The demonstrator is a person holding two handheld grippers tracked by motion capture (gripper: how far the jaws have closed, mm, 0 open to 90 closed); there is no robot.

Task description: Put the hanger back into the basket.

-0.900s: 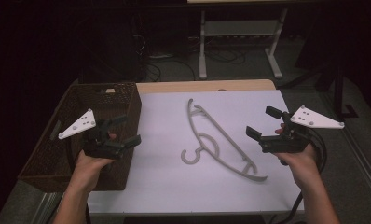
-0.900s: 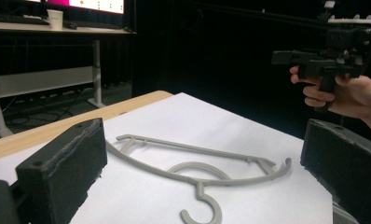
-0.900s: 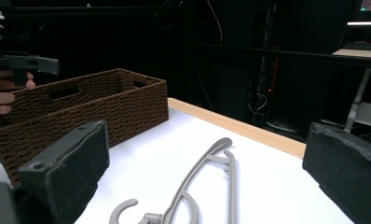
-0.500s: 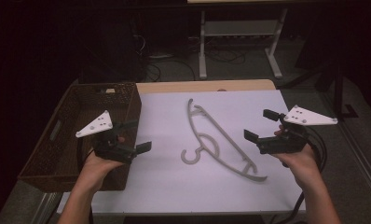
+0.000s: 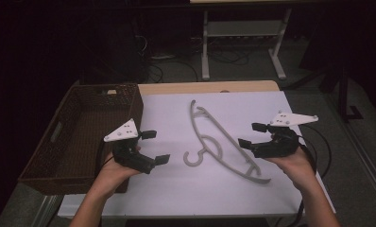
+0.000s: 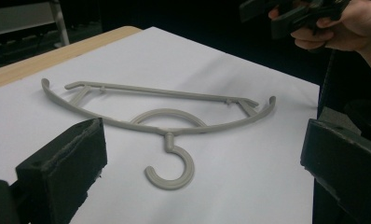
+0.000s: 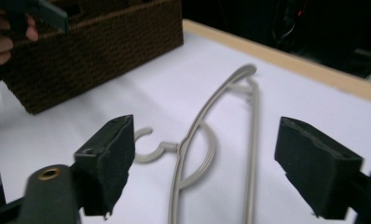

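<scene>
Both tools gape empty: left tool (image 5: 155,147) has swung from the basket (image 5: 58,146) toward the hanger (image 5: 224,142) mid-tabletop; right tool (image 5: 252,135) waits beside it.

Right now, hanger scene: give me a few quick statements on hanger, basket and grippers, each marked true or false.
1. The grey hanger lies flat on the white table. True.
2. The left gripper is clamped on the hanger's hook. False: its jaws are open, with nothing between them.
3. The wicker basket sits at the table's left side. True.
4. The hanger is inside the basket. False: it lies on the table, right of the basket.
5. The right gripper is open, beside the hanger. True.
</scene>
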